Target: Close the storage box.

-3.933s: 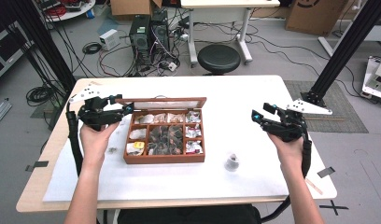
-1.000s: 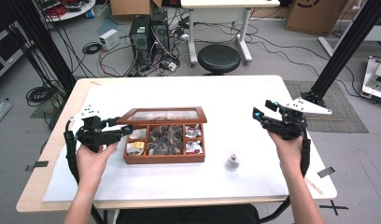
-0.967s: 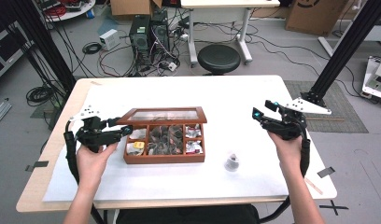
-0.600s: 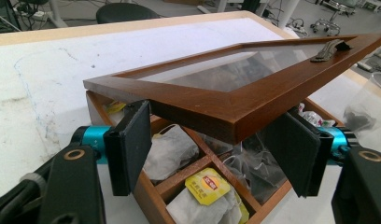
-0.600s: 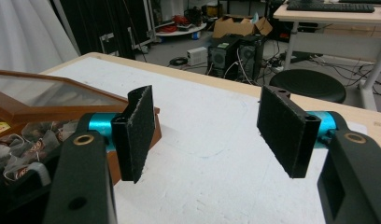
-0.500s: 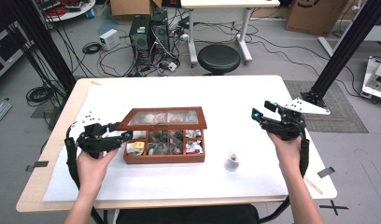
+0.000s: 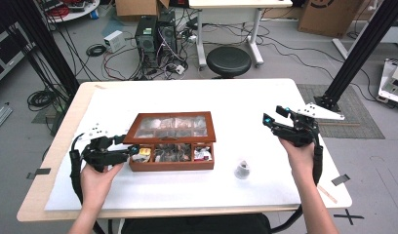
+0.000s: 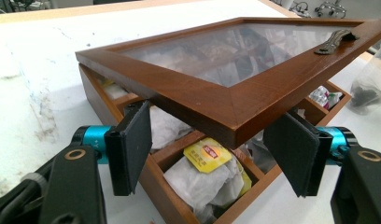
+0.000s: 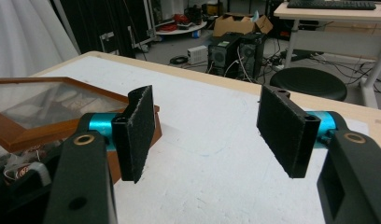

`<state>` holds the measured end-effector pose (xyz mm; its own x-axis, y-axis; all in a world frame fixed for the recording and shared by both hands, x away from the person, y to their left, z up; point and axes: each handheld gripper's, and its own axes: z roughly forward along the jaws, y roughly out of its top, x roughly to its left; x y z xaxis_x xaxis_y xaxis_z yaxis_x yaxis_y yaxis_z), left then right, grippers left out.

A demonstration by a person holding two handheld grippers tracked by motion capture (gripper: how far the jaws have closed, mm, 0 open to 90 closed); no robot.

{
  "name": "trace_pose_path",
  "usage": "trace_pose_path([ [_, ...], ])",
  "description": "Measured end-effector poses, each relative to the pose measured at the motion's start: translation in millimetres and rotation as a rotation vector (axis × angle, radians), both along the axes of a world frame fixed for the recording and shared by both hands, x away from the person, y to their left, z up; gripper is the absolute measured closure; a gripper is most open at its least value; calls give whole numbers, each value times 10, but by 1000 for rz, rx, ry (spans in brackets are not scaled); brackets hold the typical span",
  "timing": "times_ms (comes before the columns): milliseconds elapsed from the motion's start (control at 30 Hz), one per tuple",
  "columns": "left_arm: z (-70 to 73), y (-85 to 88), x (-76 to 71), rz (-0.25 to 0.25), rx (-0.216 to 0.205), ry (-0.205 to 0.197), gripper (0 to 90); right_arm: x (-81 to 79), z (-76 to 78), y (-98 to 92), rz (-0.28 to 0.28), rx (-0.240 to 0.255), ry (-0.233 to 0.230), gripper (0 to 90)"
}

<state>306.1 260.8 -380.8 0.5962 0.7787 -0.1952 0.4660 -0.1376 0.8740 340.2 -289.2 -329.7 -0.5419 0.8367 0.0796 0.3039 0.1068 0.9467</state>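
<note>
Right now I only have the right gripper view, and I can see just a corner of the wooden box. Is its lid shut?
Observer: No. The glass lid is propped partway open, tilted above the tea box.
Operator: Where is the left tool?
Observer: The left tool is open, one pad on each side of the lid's near corner.
Operator: What is under that corner?
Observer: A yellow tea bag lying on white sachets.
Operator: Anything near the box I should avoid?
Observer: A small clear cup stands on the table, right of the box.
</note>
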Motion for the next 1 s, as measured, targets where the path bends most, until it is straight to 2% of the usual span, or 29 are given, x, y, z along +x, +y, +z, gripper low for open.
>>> trace_pose_path([
  [267,-132,-18,-67,7,16,11,340,1,-6,1,1,-1,2,380],
  [500,-257,-24,-92,-4,38,54,339,-3,-1,-3,3,4,-1,381],
  [1000,-341,-41,-138,-7,92,81,355,-4,-1,-13,-1,4,0,381],
])
